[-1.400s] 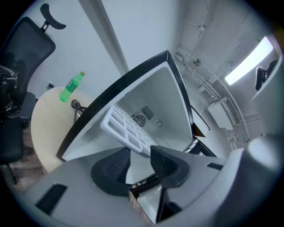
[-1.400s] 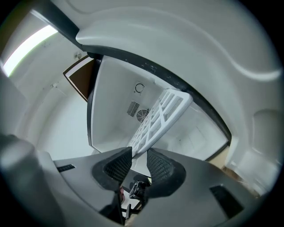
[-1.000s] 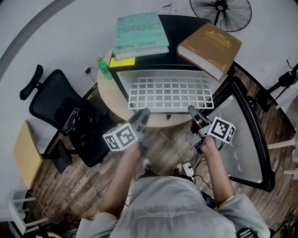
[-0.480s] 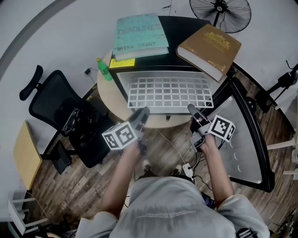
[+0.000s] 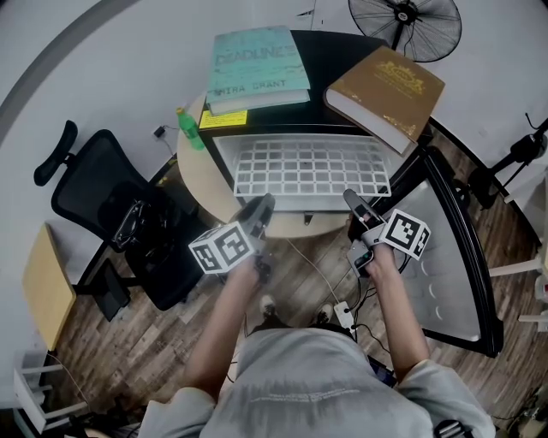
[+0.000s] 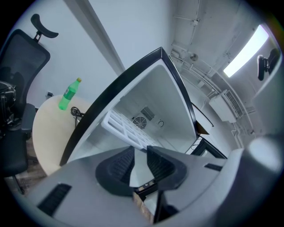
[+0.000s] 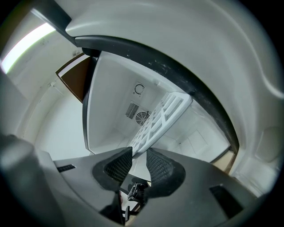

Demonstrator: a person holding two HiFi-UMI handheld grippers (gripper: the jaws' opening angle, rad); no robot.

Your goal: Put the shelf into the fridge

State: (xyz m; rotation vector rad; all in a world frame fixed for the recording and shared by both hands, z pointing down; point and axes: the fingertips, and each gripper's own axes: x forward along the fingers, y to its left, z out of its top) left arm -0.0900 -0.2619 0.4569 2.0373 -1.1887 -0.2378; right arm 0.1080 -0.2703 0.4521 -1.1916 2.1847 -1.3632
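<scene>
The white grid shelf lies flat, partway inside the open fridge. The left gripper and right gripper each hold its near edge in narrow jaws.

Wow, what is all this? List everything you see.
fridge: one, black, open, centre.
shelf: one, white, partway inside fridge.
books: two, teal and brown, atop fridge.
bottle: one, green, on table.
table: one, beige, left of fridge.
chair: one, black, far left.
fan: one, black, top edge.
left gripper: one, grey, gripping shelf's front edge.
right gripper: one, grey, gripping shelf's front edge.
</scene>
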